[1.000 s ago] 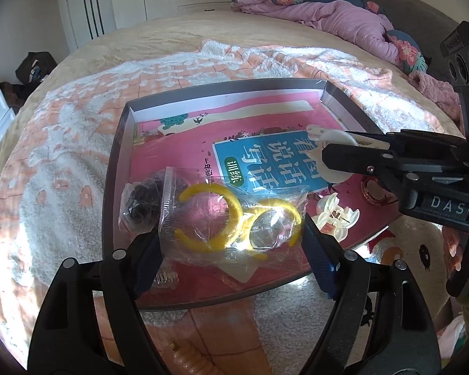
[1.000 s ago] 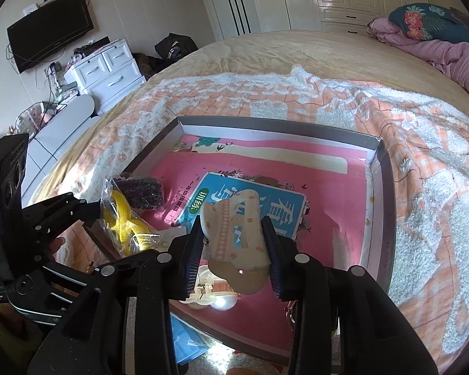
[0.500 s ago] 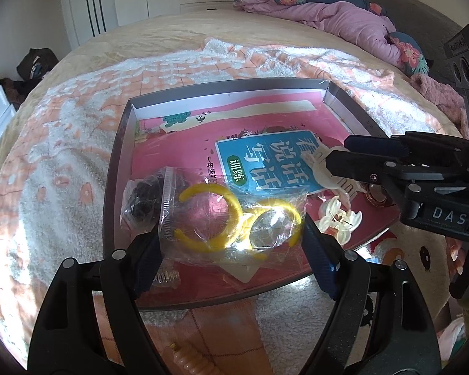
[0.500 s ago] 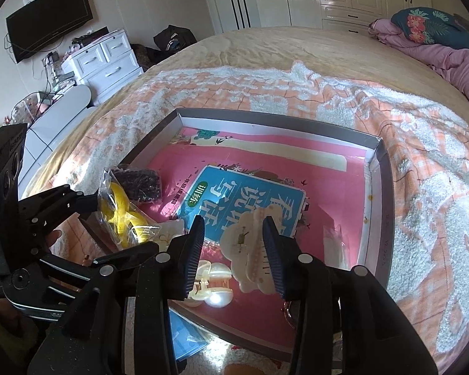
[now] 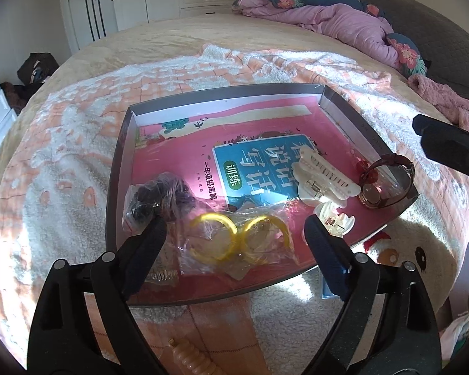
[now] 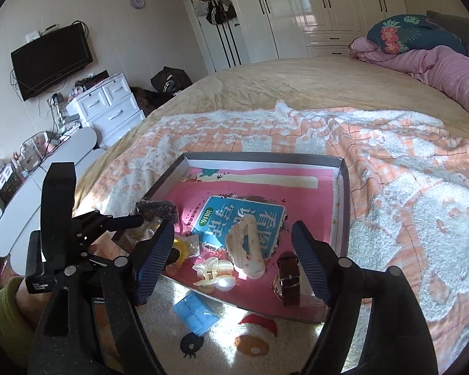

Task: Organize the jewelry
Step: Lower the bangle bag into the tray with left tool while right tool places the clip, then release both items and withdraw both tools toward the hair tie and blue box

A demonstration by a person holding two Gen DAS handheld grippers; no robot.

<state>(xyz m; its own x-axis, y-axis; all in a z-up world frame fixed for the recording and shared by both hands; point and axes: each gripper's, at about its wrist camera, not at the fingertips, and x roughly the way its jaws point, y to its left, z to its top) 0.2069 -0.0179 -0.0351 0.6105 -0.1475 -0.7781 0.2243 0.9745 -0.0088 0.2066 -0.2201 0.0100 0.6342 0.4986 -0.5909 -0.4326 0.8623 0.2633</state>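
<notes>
A shallow grey tray (image 5: 119, 168) with a pink book cover as its floor lies on the bed. Just above its near edge my left gripper (image 5: 234, 234) is opening. A clear bag of yellow bangles (image 5: 239, 242) lies between the jaws, free of both pads. A bag of dark beads (image 5: 154, 193) sits by the left finger. My right gripper (image 6: 233, 240) is also opening, over a large cream hair claw (image 6: 245, 250) that rests loose in the tray (image 6: 344, 193). A small cream claw (image 6: 214, 273) and a brown watch (image 6: 287, 278) lie near the front rim.
A blue plastic packet (image 6: 197, 312) lies on the peach-and-white blanket (image 6: 406, 206) just outside the tray's near edge. A peach spiral piece (image 5: 194, 359) shows under my left gripper. A pink duvet (image 5: 344, 22) is heaped at the far side. White drawers (image 6: 109, 109) stand beside the bed.
My right gripper opened and let the large cream claw down into the tray, then drew back and up. My left jaws widened, and the bangle bag now lies flat.
</notes>
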